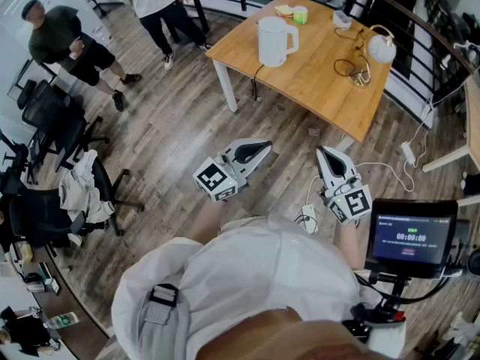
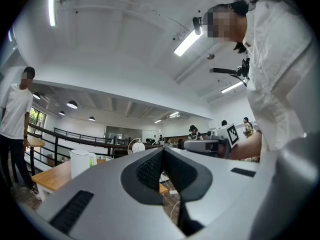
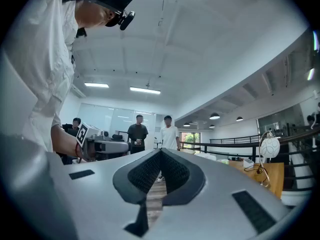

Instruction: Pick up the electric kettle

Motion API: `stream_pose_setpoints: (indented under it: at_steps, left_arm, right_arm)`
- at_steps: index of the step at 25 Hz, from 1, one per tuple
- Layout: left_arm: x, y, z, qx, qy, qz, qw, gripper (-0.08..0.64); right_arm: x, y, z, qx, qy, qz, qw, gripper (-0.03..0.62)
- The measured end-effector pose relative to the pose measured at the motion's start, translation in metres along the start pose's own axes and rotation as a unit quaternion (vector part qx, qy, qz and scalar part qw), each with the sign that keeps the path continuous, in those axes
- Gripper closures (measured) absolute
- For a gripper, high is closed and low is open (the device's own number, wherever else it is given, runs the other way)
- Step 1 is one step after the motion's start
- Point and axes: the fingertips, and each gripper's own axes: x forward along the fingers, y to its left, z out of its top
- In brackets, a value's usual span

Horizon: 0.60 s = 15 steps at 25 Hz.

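Note:
A white electric kettle (image 1: 276, 40) stands upright on the wooden table (image 1: 315, 73), its cord hanging over the near edge. In the left gripper view the kettle (image 2: 82, 162) shows small at the lower left. My left gripper (image 1: 264, 148) is shut and empty, held over the floor well short of the table. To its right, my right gripper (image 1: 322, 153) is also shut and empty, level with it. The left gripper (image 2: 163, 151) and the right gripper (image 3: 161, 153) each show closed jaws with nothing between them.
On the table lie a round white lamp (image 1: 381, 48), cables, a green cup (image 1: 300, 14) and a small white box (image 1: 341, 19). Two people (image 1: 71, 47) stand at the far left. Office chairs (image 1: 52, 137) line the left. A screen on a stand (image 1: 410, 238) is at my right.

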Motion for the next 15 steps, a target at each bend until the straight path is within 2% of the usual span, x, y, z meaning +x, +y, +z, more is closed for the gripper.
stream_pose_setpoints:
  at_steps: [3, 15]
  left_arm:
    - [-0.0004, 0.0007, -0.0013, 0.014, 0.003, -0.005, 0.9999, 0.552]
    - [0.0003, -0.0005, -0.0014, 0.018, 0.004, -0.007, 0.9998, 0.552]
  right_arm:
    - [0.0003, -0.0007, 0.0003, 0.0, -0.001, 0.0, 1.0, 0.583]
    - [-0.0026, -0.0053, 0.0008, 0.003, -0.004, -0.005, 1.0, 0.583]
